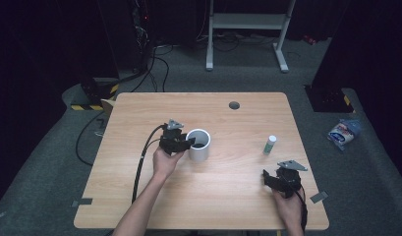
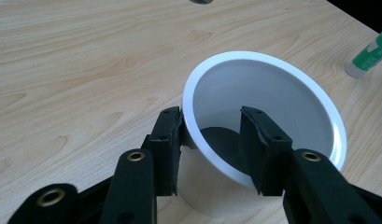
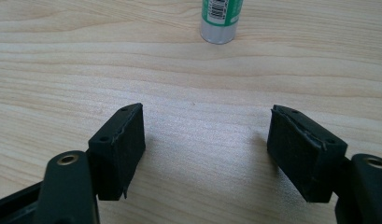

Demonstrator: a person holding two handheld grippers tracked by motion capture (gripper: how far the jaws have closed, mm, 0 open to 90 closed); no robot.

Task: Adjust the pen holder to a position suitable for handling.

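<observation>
Black ribbed pads of the left claw [image 2: 212,149] sit closest in the left gripper view, one jaw outside and one jaw inside the white, smooth-walled cylindrical cup [image 2: 263,112], so the thin rim runs between them. The jaws are closed onto that wall, pinching it on the side of the cup nearest the person. From above, the same cup [image 1: 198,144] stands upright near the middle of the pale wood-grain tabletop [image 1: 238,196], its open mouth facing up and its long axis vertical; the left claw [image 1: 185,142] reaches in from the cup's left.

The relation that matters next, as I judge it, is this hold on one side of the rim: the cup hangs off to the claw's far side, so any lift or drag would tend to tip it unless the wall stays gripped square.

The right claw [image 1: 270,178] rests low near the front right corner of the tabletop, well apart from the cup. In the right gripper view its jaws are spread wide with nothing but bare wood between them [image 3: 205,154]. Ahead of it stands a small round glue stick with a green-and-white label and grey base [image 3: 220,18], which from above sits near the right edge [image 1: 270,144], between the right claw and the tabletop's far side. The right hand is clearly the nearer one to that stick; the left is the one at the cup.
</observation>
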